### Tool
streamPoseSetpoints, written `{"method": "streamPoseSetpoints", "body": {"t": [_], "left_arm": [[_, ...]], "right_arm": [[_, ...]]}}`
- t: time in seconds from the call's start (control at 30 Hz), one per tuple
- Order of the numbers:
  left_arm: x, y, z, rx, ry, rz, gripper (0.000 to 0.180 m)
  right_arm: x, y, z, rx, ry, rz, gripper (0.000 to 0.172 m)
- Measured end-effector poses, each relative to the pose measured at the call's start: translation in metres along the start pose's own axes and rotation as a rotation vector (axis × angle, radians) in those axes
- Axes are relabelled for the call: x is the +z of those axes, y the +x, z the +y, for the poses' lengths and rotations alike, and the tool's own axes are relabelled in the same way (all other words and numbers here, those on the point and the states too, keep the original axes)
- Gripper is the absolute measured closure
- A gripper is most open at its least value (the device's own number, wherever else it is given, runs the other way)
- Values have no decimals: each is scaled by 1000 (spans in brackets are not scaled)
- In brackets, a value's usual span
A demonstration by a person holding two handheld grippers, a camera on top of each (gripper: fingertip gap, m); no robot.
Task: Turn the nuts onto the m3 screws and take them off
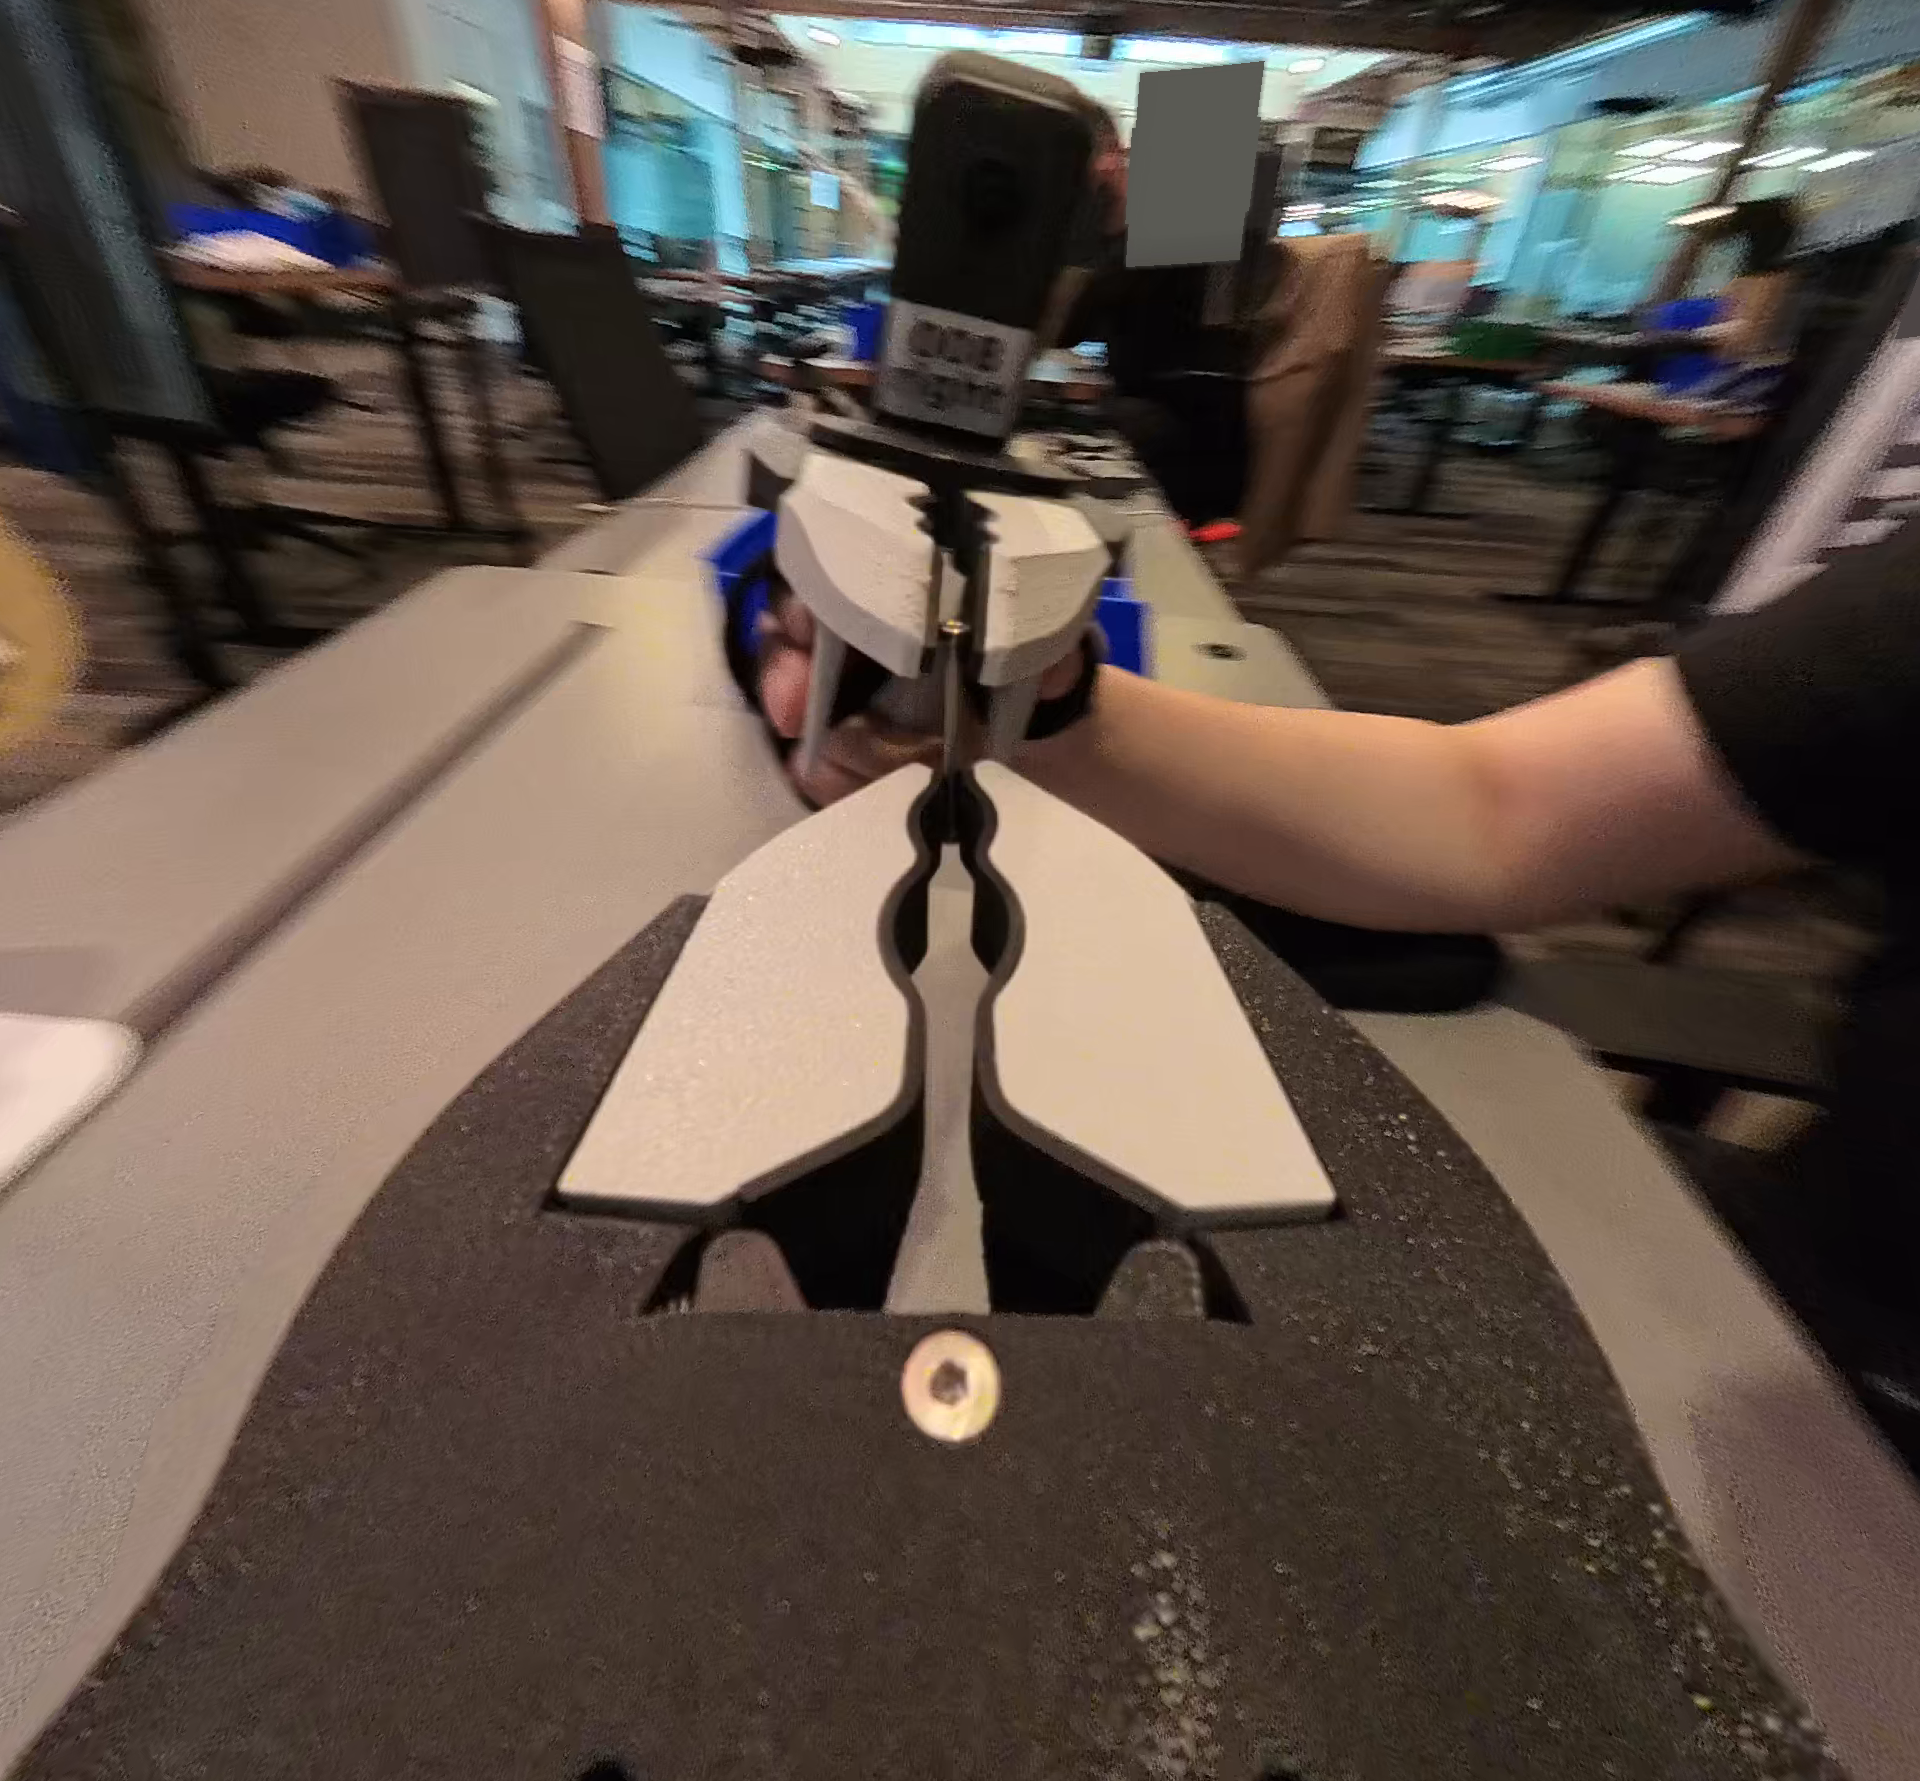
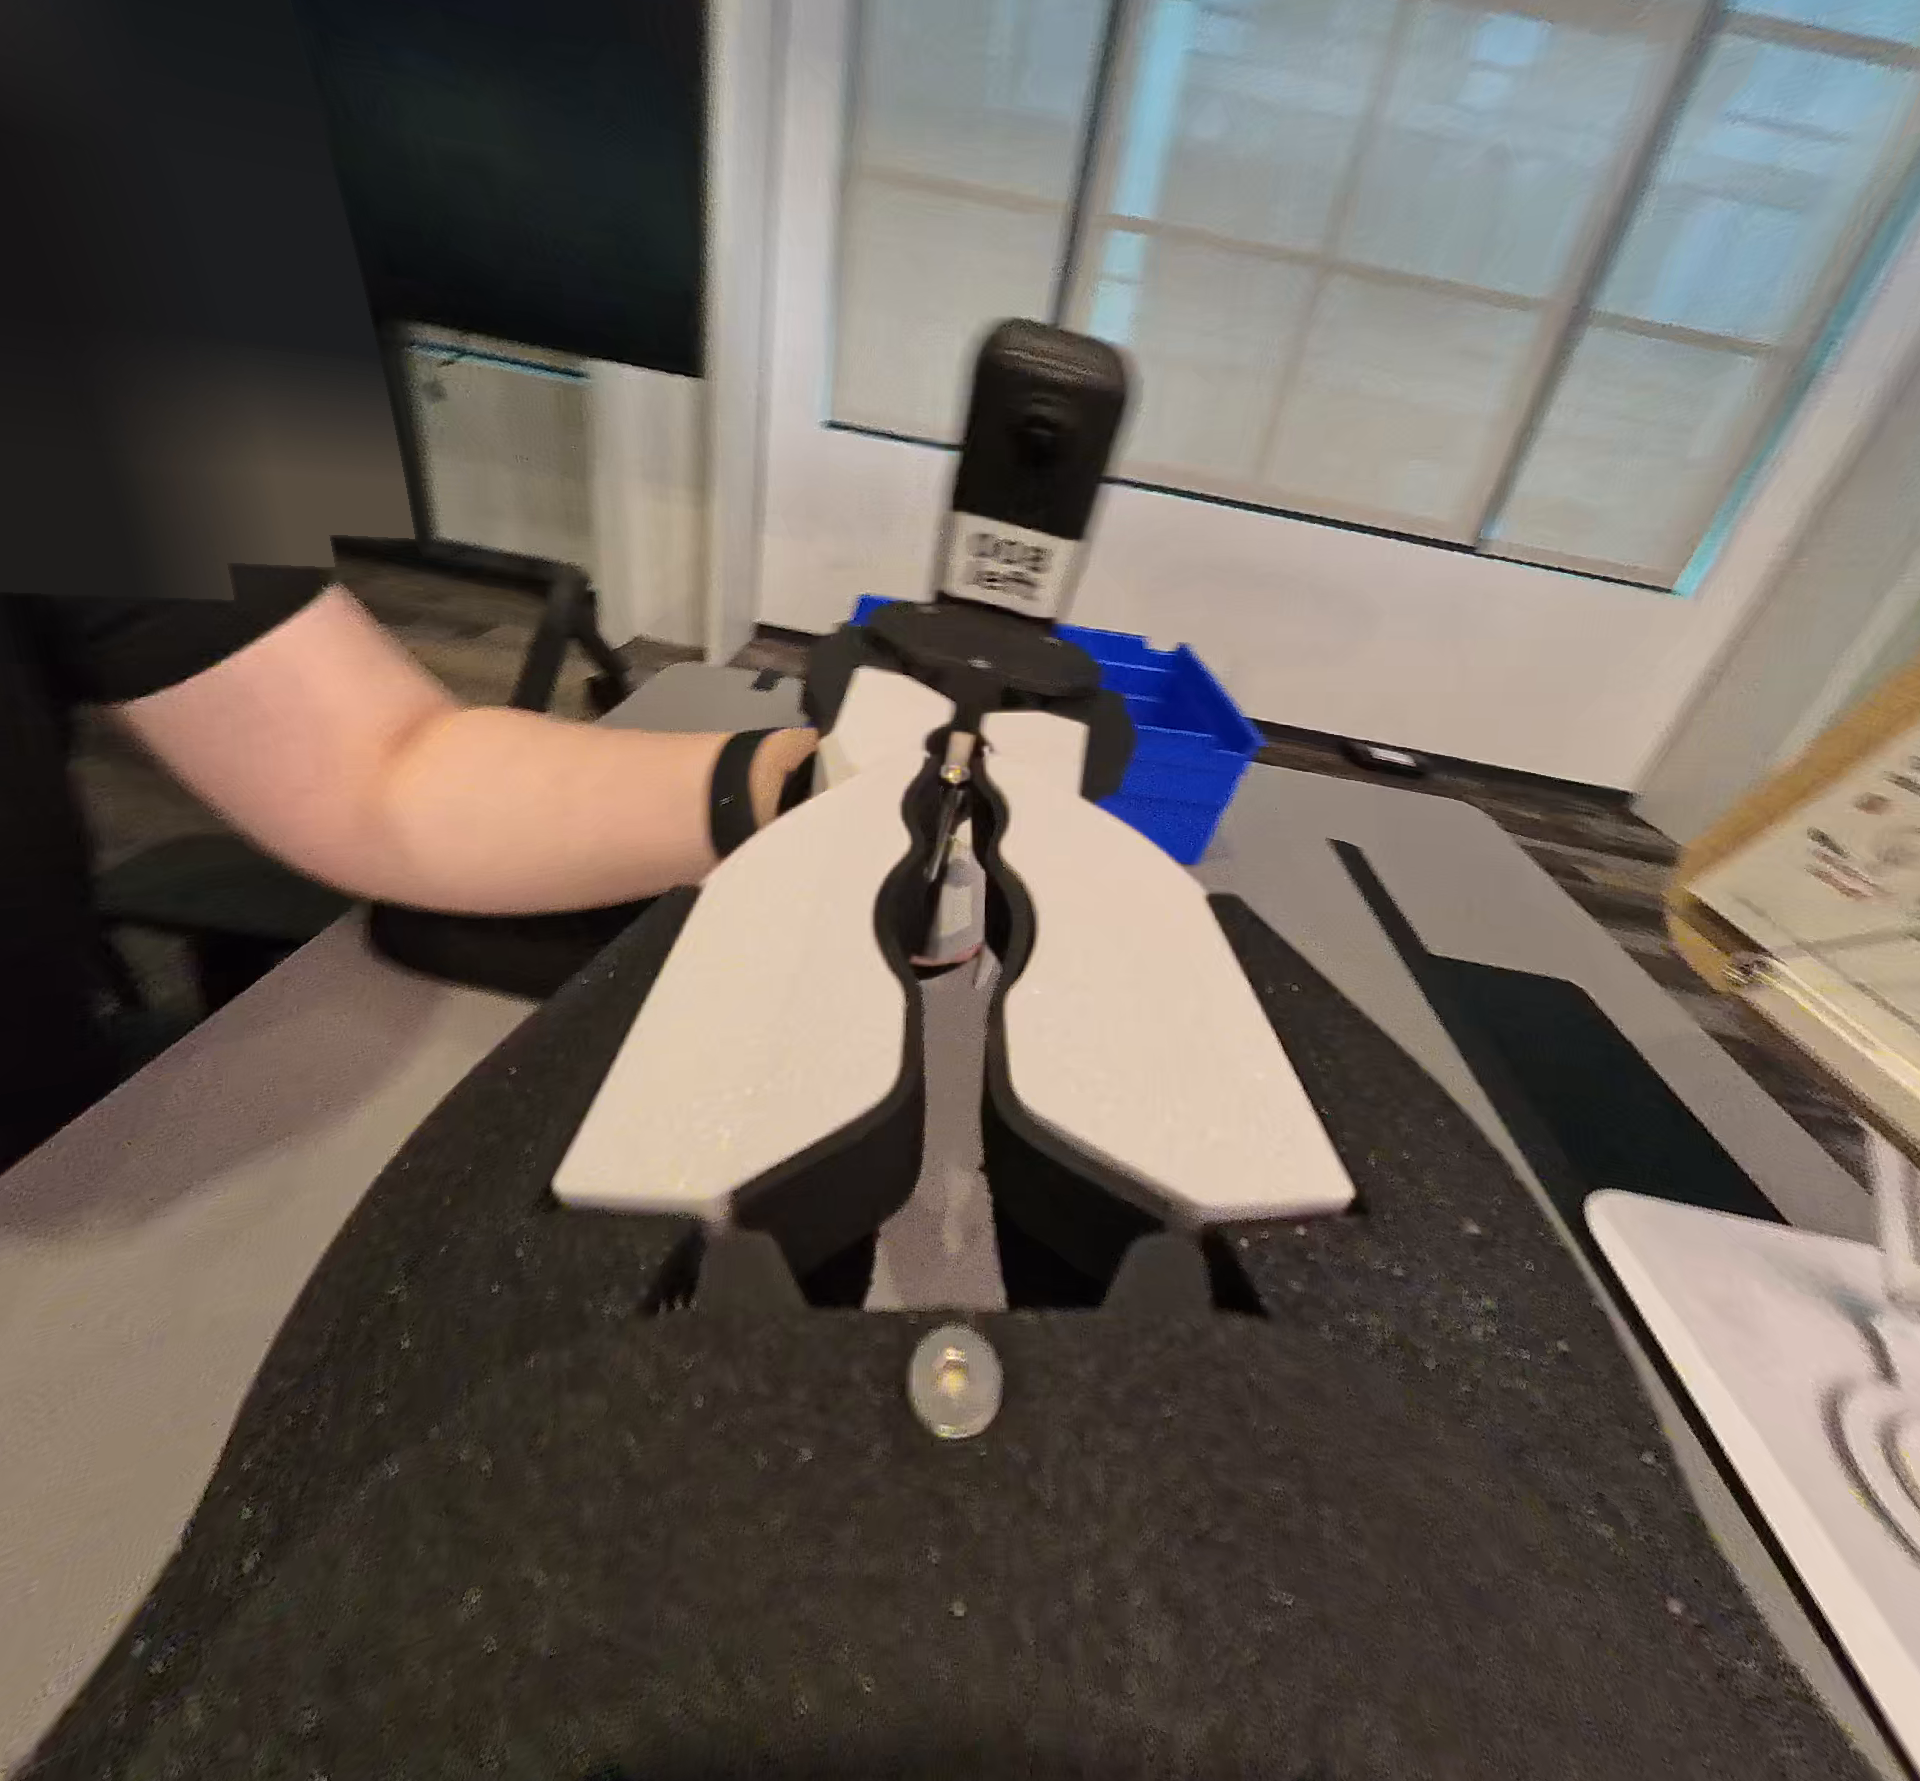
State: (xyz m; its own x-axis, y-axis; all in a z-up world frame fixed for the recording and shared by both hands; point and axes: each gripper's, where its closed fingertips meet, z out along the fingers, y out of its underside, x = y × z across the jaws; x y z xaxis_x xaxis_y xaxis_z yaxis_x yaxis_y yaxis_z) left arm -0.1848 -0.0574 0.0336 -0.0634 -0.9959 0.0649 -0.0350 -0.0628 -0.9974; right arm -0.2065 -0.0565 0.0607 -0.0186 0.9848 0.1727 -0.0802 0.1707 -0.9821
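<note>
Over the grey table (image 1: pixel 312 796), both grippers (image 1: pixel 951 775) (image 2: pixel 951 775) pinch 1 thin dark rod (image 1: pixel 951 703) whose long axis spans their facing tips

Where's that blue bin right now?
The blue bin sits on the grey table, right behind the left claw in the right wrist view; the left wrist view shows only its edges behind the right claw.

White-fingered, black-bodied hand-held gripper (image 1: pixel 948 775), blue bin (image 2: pixel 1174 744), grey table (image 1: pixel 364 796), black wrist strap (image 2: pixel 732 791).
</note>
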Motion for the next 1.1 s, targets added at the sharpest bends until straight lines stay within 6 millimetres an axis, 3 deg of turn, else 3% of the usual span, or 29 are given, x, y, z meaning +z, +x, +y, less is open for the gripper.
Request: {"method": "streamPoseSetpoints", "body": {"t": [0.17,0.3,0.43,0.57,0.7,0.87,1.1], "left_arm": [[1,34,11,-109,-22,275,179],[1,39,14,-112,-29,314,179],[-1,16,4,-88,21,162,178],[-12,-28,-14,-33,147,-154,179],[-27,-59,-22,45,199,-448,179],[-18,-61,-23,129,166,-554,179],[-10,-59,-21,184,141,-606,179]], "right_arm": [[-1,-30,5,-21,-66,-178,167],[0,-34,6,24,-53,-218,166],[2,-3,-3,-14,-20,7,135],[-7,39,-24,-96,55,374,133],[-15,57,-33,-164,71,634,142],[0,62,-17,-145,-24,746,139],[2,62,-11,-207,-67,869,148]]}}
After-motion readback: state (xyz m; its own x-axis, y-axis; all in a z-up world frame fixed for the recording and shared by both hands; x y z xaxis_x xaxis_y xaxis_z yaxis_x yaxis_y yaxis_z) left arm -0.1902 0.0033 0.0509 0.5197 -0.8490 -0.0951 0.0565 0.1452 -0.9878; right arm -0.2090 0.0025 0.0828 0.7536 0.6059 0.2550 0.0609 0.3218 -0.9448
